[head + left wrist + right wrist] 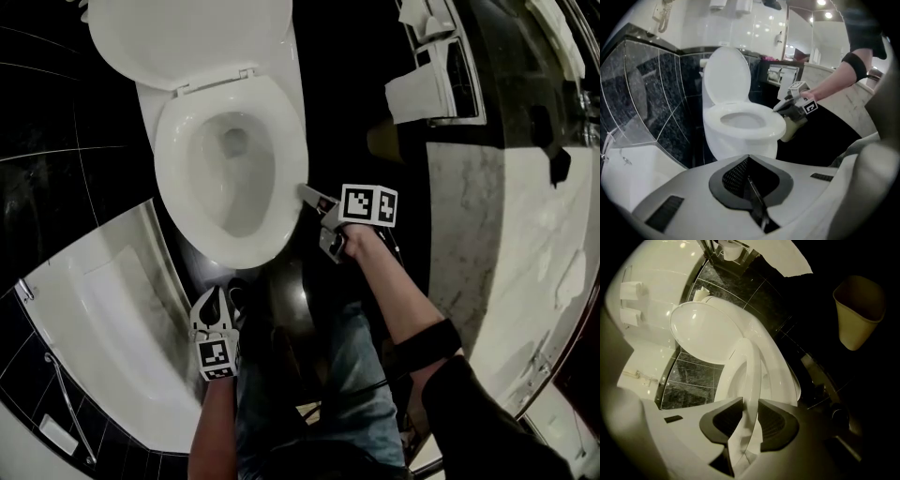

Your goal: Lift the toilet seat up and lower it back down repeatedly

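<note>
The white toilet has its lid (187,33) upright against the wall. The seat (292,159) lies low over the bowl. My right gripper (307,194) is at the seat's right edge. In the right gripper view its dark pads (776,423) clamp the seat rim (752,376), which runs between them a little off the bowl rim (780,376). My left gripper (223,298) hangs in front of the bowl, apart from it. In the left gripper view its jaws (749,171) are shut with nothing between them, and the seat (773,124) and the right gripper (785,105) show beyond.
A pale waste bin (858,310) stands on the dark floor right of the toilet. A white tub ledge (103,309) runs along the left. A marble counter (506,244) is on the right. The person's legs (356,375) are just in front of the bowl.
</note>
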`<state>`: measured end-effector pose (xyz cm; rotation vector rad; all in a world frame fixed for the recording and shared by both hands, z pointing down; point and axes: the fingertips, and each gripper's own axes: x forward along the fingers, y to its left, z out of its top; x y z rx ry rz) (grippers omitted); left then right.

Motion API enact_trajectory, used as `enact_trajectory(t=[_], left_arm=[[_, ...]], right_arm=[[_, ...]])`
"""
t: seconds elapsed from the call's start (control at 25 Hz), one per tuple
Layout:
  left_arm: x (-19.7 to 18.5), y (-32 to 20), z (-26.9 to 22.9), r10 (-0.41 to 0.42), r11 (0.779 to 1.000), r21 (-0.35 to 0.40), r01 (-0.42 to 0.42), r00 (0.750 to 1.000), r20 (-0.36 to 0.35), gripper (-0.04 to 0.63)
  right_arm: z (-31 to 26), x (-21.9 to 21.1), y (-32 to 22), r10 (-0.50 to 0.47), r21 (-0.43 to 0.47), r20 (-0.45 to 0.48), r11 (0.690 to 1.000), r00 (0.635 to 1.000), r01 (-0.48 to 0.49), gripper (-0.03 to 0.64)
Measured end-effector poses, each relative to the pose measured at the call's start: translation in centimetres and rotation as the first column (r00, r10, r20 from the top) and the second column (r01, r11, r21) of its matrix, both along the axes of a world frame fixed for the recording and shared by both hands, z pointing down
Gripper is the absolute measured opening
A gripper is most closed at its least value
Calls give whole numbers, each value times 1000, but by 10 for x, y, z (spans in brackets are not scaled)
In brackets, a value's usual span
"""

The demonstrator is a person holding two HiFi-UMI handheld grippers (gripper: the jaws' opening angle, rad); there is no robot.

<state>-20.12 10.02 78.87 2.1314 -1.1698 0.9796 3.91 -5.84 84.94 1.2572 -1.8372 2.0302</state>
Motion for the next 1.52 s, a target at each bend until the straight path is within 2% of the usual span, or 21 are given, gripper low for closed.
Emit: enact_trajectory(t=[0.2, 0.4, 0.6, 0.88, 1.08, 1.36, 1.52], left_arm=[[-1, -2, 43, -9, 998, -61, 10, 1000, 10, -12], [21, -30, 45, 15, 999, -30, -16, 999, -32, -12], [35, -54, 20, -10, 999, 38, 13, 997, -76, -14], [27, -58, 3, -39, 998, 55, 43, 997, -64, -14], [31, -76, -29, -65, 993, 97, 75, 992, -104, -14], [31, -100, -74, -96, 985, 130, 112, 988, -124, -14], [30, -122, -104, -125, 978, 151, 145, 983, -136, -14]], right_arm=[[-11, 2, -2, 7, 13, 10, 1000, 1000, -7, 116], [-18, 0, -5, 20, 30, 22, 999, 1000, -21, 115], [-25, 0, -6, 28, 48, 27, 998, 999, -29, 120], [-43, 1, -12, 32, 94, -2, 995, 999, -31, 143], [-60, 1, -20, 32, 99, -23, 995, 999, -30, 150], [-108, 8, -35, 28, 112, -27, 993, 999, -24, 135], [-155, 13, -47, 11, 173, -39, 985, 999, -4, 132]])
